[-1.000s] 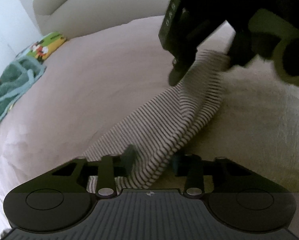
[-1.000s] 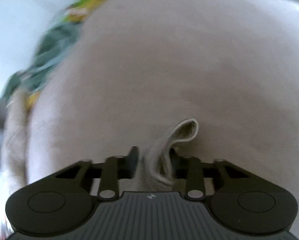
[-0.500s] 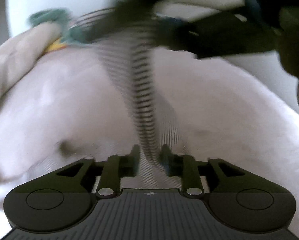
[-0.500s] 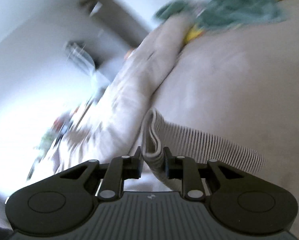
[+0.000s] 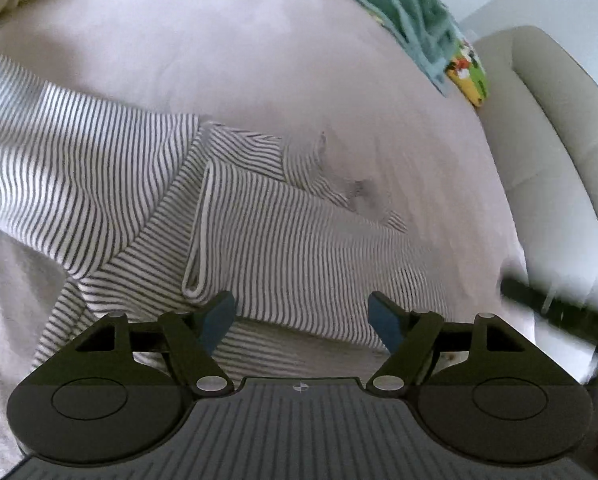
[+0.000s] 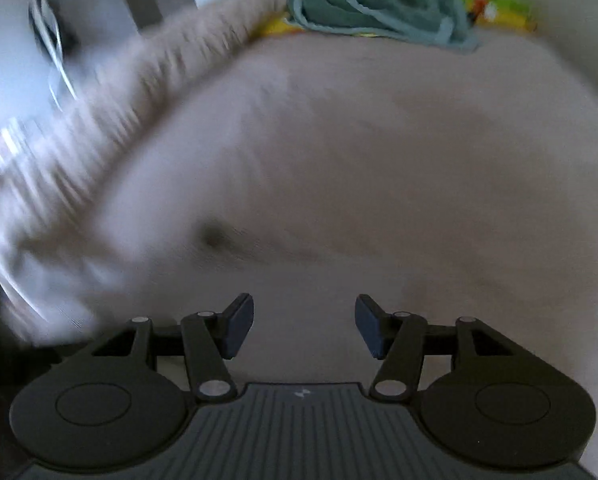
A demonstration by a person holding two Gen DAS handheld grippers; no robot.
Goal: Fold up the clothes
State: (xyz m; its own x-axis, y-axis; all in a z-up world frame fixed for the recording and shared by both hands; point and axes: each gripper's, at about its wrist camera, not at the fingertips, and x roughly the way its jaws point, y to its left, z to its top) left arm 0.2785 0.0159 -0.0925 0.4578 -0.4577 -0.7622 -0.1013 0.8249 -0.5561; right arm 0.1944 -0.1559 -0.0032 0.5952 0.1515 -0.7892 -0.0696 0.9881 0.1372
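Note:
A black-and-white striped garment [image 5: 147, 196] lies spread and partly folded over itself on the pale pink bed cover [image 5: 259, 52], filling the left and middle of the left wrist view. My left gripper [image 5: 301, 318] hovers over its near part, jaws opening wide, the pads clear of the cloth. My right gripper [image 6: 303, 326] hangs over bare bed cover [image 6: 359, 152], jaws opening, nothing between them. The striped garment does not show in the right wrist view. A dark blurred piece of the other gripper [image 5: 555, 308] crosses the right edge of the left wrist view.
A crumpled green towel [image 6: 371, 4] lies on a bright cartoon-print cloth [image 5: 467, 76] at the far end of the bed. A cream padded headboard [image 5: 551, 136] runs along one side. A bunched beige blanket [image 6: 147, 80] lies blurred along the bed's left edge.
Both grippers let go of the striped garment and opened. It now lies flat on the bed instead of hanging stretched between them. Both views have swung round.

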